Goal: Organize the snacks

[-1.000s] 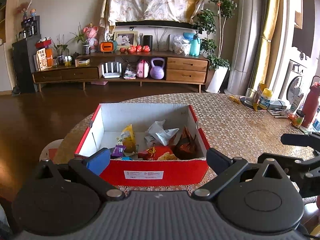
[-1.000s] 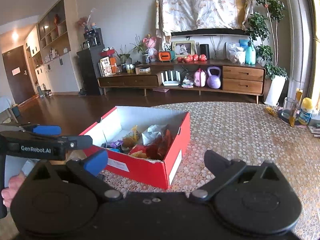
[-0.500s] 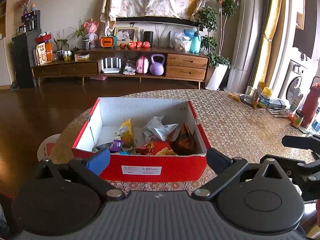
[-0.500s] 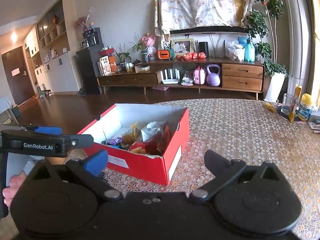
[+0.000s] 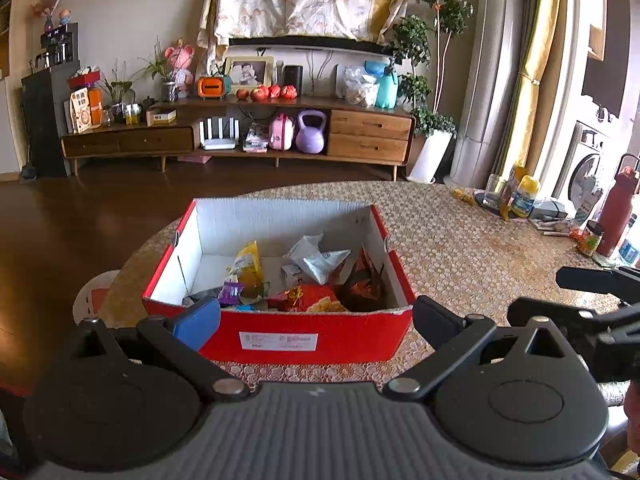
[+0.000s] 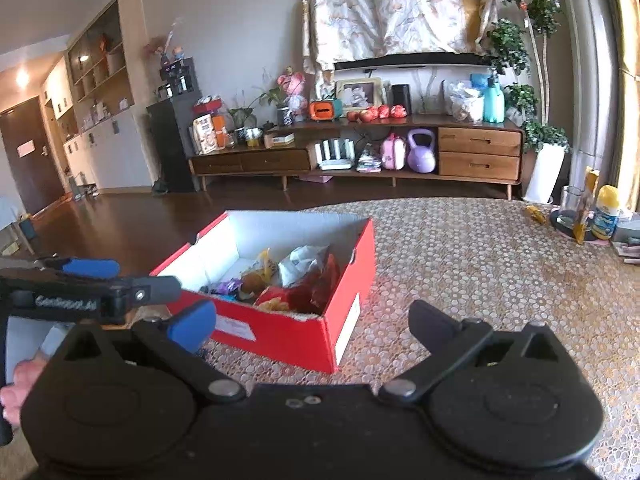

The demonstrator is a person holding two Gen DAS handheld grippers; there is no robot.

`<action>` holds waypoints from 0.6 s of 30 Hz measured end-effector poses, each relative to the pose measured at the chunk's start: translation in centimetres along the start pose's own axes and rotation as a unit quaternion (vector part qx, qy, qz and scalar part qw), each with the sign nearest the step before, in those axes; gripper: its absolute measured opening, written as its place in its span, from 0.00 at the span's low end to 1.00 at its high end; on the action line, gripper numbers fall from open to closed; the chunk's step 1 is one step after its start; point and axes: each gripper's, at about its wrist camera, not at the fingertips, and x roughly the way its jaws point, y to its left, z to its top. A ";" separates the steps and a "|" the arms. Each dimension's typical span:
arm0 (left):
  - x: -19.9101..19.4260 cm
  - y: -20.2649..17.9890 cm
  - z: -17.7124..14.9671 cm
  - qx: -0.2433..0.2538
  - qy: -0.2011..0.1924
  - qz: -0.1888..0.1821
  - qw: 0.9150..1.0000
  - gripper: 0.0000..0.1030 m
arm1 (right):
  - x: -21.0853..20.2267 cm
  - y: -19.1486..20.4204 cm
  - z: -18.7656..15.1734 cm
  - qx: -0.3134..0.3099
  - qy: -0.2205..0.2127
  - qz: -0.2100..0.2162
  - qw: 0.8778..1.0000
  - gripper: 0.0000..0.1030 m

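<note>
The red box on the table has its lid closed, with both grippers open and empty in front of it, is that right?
Not quite. The red box has no lid on it; the left wrist view looks straight into it and shows snack packets inside. The rest holds: the left gripper and right gripper have their jaws spread, empty.

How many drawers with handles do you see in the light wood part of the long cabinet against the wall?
2. The upper drawer and the lower drawer are stacked at the right end of the cabinet, right of the purple kettlebell. The darker left section may hold more.
</note>
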 end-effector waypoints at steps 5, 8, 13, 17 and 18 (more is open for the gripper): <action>-0.9 -0.2 0.6 0.000 -0.009 -0.003 1.000 1.00 | -0.1 -0.2 0.7 0.006 -0.006 -0.005 1.000 1.00; -1.0 -0.2 0.9 -0.001 -0.011 -0.003 1.000 1.00 | -0.1 0.0 0.9 0.002 -0.004 -0.007 1.000 1.00; -0.5 -0.1 1.0 -0.004 -0.005 -0.004 1.000 1.00 | 0.3 0.3 1.0 0.001 0.015 -0.025 1.000 1.00; -0.1 -0.3 0.9 -0.008 0.006 -0.006 1.000 1.00 | 0.9 -0.1 0.9 0.010 0.031 -0.035 0.999 1.00; 0.1 -0.3 0.9 -0.009 0.008 -0.006 1.000 1.00 | 0.9 -0.2 0.9 0.011 0.033 -0.036 0.999 1.00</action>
